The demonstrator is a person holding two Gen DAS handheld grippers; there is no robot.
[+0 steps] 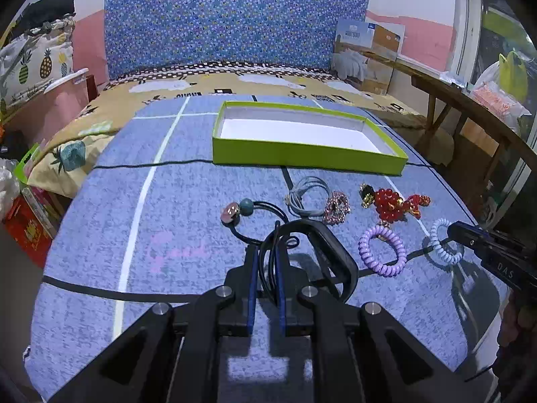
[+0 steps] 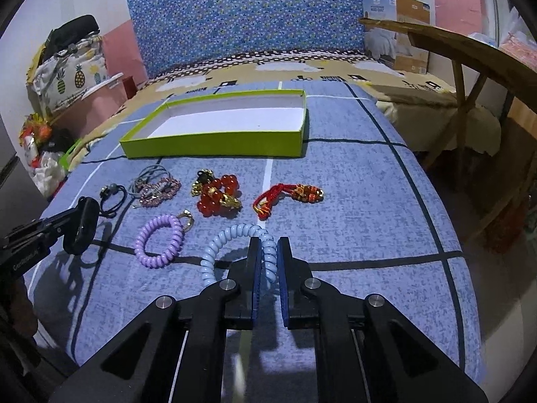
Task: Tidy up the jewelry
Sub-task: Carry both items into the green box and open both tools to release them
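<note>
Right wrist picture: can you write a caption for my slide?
The right gripper pinches a pale blue coil bracelet on the blue cloth, with the empty green box waiting behind.

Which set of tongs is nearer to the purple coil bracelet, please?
Right, narrowly. The right tongs grip the light blue coil bracelet right beside the purple coil bracelet; the left tongs, clamping a black band, sit slightly farther off.

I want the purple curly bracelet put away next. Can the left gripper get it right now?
Probably not yet. The left gripper is already shut on a black band. The purple coil bracelet lies close by with nothing covering it, so the path looks free once that gripper is emptied.
</note>
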